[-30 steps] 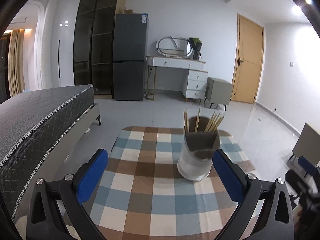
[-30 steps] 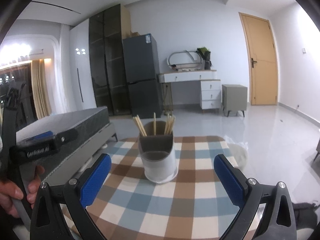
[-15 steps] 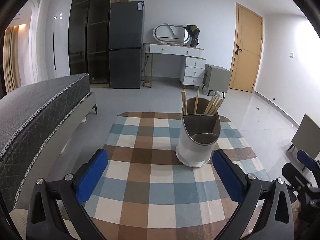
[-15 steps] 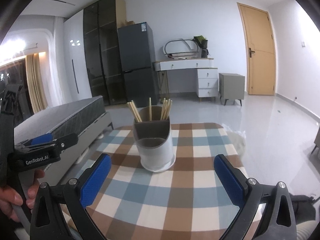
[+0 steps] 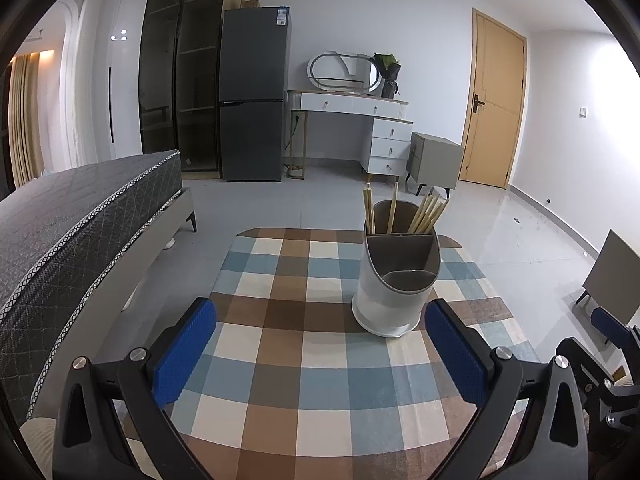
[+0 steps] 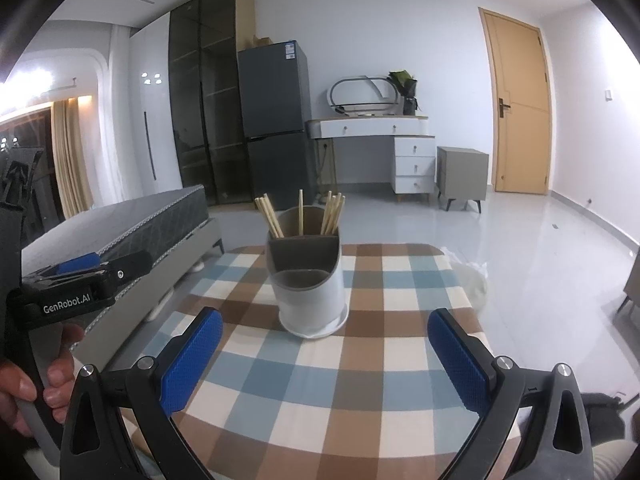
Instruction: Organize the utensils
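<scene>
A: Where does the utensil holder (image 5: pixel 396 280) stand?

B: Upright on the checked tablecloth (image 5: pixel 280 344), toward the far half of the table. It is white outside and grey-brown inside, with dividers making compartments. The wooden chopsticks (image 5: pixel 424 212) stand only in the rear compartments, leaning at various angles; the front compartment looks bare.

A: And relative to the left gripper (image 5: pixel 320 352)?

B: Ahead of it and off to its right, beyond the tips, with the base close to the right blue pad (image 5: pixel 456 356) but not touching. The jaws are spread wide with nothing between them except tablecloth.

A: The right gripper (image 6: pixel 326 352)?

B: Also spread wide and holding nothing. In its view the holder (image 6: pixel 308 284) sits ahead of the tips, roughly between the two pads and slightly left of centre, clear of both. The chopsticks (image 6: pixel 300 216) rise from its back section.

A: Can each tool see the other?

B: Yes. The right wrist view shows the left gripper's black body at the left edge, held by a hand (image 6: pixel 28 384). The left wrist view shows part of the right gripper at its lower right edge.
</scene>
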A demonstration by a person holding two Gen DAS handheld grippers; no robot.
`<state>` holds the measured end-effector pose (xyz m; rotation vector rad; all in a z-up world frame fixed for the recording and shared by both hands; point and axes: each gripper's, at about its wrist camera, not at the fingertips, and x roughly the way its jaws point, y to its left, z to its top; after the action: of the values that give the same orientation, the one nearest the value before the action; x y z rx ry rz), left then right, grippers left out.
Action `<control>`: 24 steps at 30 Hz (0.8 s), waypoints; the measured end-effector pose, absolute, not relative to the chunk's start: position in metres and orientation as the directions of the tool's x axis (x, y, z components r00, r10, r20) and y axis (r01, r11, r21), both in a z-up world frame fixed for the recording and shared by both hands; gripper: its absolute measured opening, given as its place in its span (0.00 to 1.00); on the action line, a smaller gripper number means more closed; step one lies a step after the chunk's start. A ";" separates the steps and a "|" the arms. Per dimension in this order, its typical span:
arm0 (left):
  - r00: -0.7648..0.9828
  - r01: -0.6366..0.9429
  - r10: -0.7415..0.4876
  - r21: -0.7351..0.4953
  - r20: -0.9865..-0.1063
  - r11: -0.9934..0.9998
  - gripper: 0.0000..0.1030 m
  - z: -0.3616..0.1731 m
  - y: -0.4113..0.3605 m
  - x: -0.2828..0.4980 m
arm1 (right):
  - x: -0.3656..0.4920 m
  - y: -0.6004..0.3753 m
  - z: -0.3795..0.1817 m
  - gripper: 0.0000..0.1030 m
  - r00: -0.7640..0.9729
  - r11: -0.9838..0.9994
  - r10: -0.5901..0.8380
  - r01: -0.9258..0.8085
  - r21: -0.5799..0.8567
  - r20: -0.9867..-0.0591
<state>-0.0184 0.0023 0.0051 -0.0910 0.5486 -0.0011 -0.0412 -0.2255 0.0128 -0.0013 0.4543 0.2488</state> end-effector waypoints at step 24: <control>0.858 -0.029 -0.024 -0.095 -0.512 0.995 0.98 0.005 0.002 -0.020 | -0.041 -0.219 0.009 1.00 0.870 0.972 0.216 -0.236 0.011 -0.442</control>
<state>-0.0197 0.0015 0.0054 -0.1002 0.5389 0.0029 -0.0414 -0.2194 0.0092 -0.0440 0.4573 0.2365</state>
